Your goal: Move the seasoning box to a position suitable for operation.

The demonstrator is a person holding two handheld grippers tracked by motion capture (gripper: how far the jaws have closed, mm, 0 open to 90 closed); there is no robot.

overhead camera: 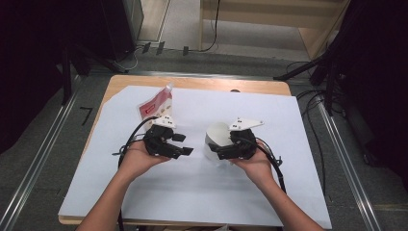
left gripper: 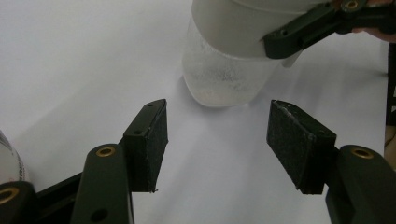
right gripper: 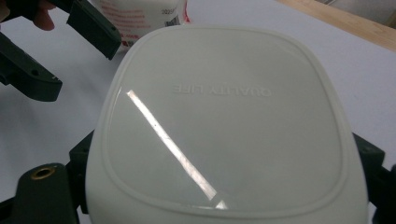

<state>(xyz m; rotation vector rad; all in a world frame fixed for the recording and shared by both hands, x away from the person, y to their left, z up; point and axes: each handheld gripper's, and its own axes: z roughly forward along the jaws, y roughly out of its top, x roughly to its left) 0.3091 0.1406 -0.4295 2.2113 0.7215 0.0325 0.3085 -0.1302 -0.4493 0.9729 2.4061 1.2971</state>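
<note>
Container (overhead camera: 215,139) with white lid (right gripper: 224,121), clamped at its sides by the right gripper (overhead camera: 226,150) and seemingly just above the white sheet (overhead camera: 288,144), faces the left gripper (overhead camera: 179,144), jaws apart and empty, presumably for lid removal.

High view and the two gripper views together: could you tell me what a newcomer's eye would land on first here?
First, the white lidded container held between the jaws of the right gripper right of the white sheet's middle; its lid reads QUALITY LIFE. Next, the left gripper beside it, jaws open and empty, pointing at the container. Behind that gripper stands a red and white pouch.
</note>
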